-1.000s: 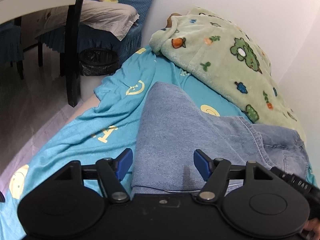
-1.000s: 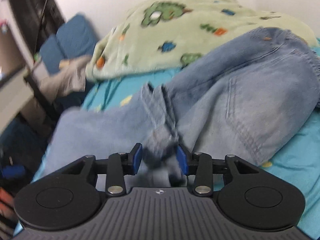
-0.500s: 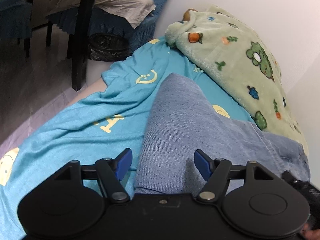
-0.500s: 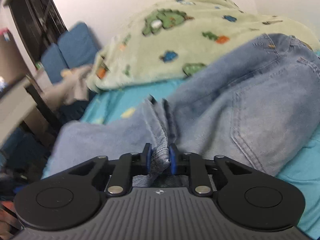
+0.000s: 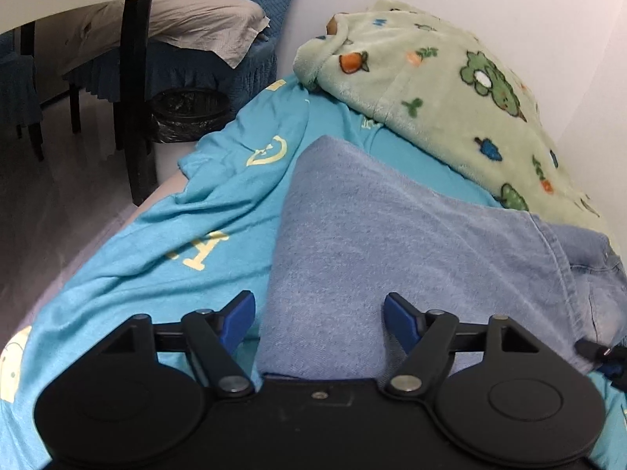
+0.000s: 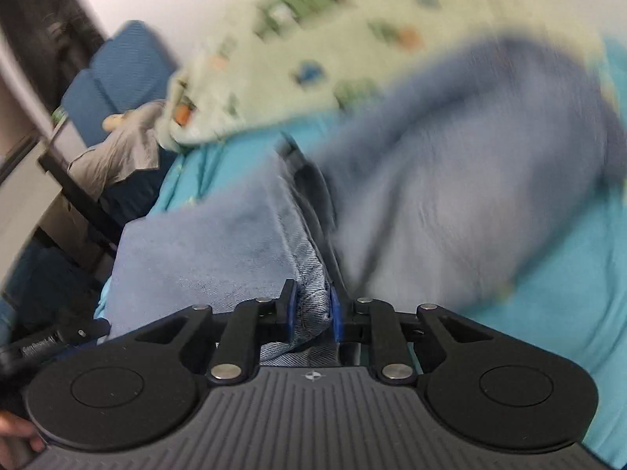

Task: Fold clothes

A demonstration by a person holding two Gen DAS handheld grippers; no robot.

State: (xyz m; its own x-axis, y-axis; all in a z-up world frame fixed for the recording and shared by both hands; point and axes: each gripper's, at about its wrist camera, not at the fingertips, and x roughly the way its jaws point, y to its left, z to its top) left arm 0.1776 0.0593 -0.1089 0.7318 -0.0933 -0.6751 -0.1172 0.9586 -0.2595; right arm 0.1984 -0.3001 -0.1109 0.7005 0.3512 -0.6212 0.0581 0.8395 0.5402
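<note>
The jeans [image 5: 392, 235] lie across my bed [image 5: 219, 215], over its turquoise sheet printed with pale yellow letters, between the near edge and the fleece blanket [image 5: 439, 94] along the wall. They are light, washed-blue denim, soft and faded, one leg folded into a broad flat panel with a rounded far end; stitched seams run down the other half. My left hand-held gripper [image 5: 319, 315] is opening, its blue pads wide over the panel without pressing it. My right hand-held gripper [image 6: 311, 311] pinches a thick bunched seam of the denim. The blanket is plush, pale green, with cartoon trees.
</note>
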